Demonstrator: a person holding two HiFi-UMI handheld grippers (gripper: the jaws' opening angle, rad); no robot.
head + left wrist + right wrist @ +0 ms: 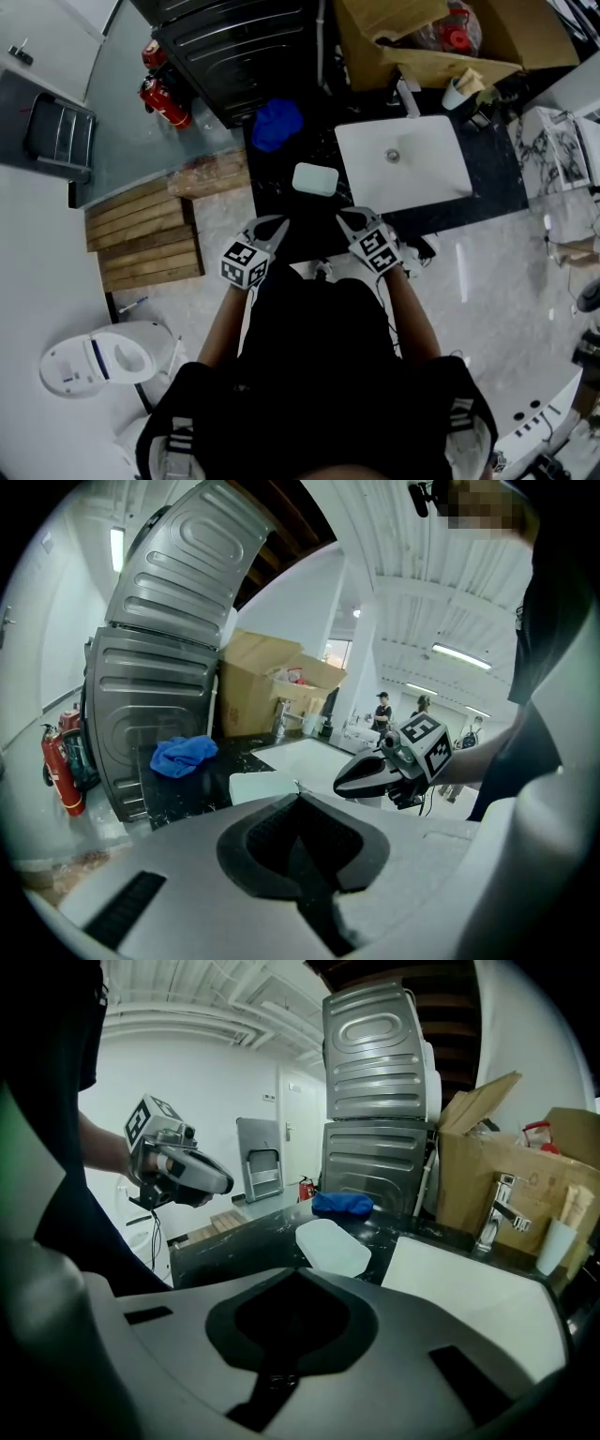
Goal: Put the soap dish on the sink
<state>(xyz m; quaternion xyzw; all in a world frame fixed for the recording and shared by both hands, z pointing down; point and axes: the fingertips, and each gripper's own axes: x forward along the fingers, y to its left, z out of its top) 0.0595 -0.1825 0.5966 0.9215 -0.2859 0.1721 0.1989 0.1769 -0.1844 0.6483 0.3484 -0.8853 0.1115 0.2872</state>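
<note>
The soap dish [315, 178] is a pale, rounded rectangular box. It lies on the black counter [281, 202] just left of the white sink [441, 173]. My left gripper [279, 221] hovers at the counter's near edge, below and left of the dish, shut and holding nothing. At the same edge, below and right of the dish, my right gripper [343, 215] is shut too and holds nothing. The left gripper view shows the dish [258, 785] just beyond my jaws, with the sink [300, 754] behind it. In the right gripper view the dish [333, 1246] lies ahead, left of the sink [469, 1279].
A blue cloth [277, 123] lies at the back of the counter, against a dark metal appliance [244, 47]. A faucet [407, 96], a cup [461, 92] and an open cardboard box [422, 37] stand behind the sink. Fire extinguishers [161, 94], a wooden pallet [142, 230] and a toilet [98, 356] are at the left.
</note>
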